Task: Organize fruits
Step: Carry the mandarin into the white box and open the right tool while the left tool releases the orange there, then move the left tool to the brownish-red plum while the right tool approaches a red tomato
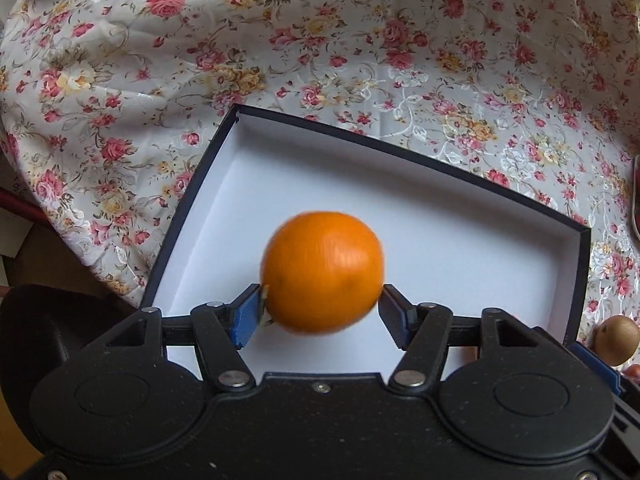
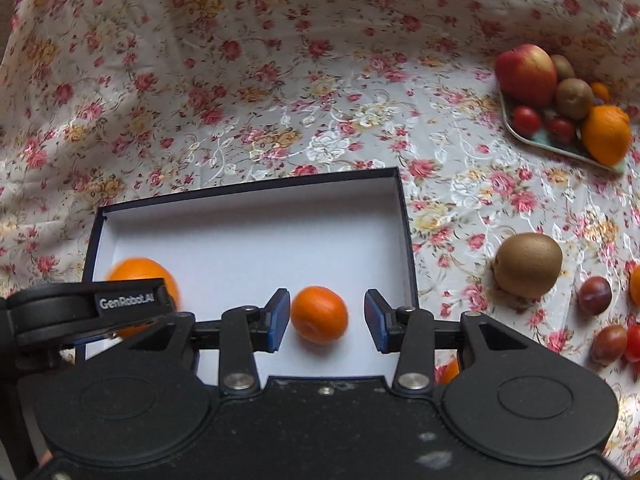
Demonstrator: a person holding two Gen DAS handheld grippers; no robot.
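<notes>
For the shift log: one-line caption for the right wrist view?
Right gripper open around small orange in box; kiwi on the cloth beside.

Counter (image 2: pixel 280 92) covered by cloth (image 1: pixel 320 48) printed with red, pink and yellow roses on pale ground; fabric creased and rucked up toward far edge. Cloth hung over left edge of counter in left wrist view. Beyond that edge, brown surface (image 1: pixel 48 256) and dark red strip (image 1: pixel 20 204) seen, unclear.

A glossy, satin-like floral cloth (image 2: pixel 280 100) with wrinkles. A matt cardboard box (image 2: pixel 406 232), white inside. A smooth, shiny orange (image 1: pixel 322 272). A dull, fuzzy brown kiwi (image 2: pixel 528 266). Matt black plastic gripper (image 1: pixel 320 312).
</notes>
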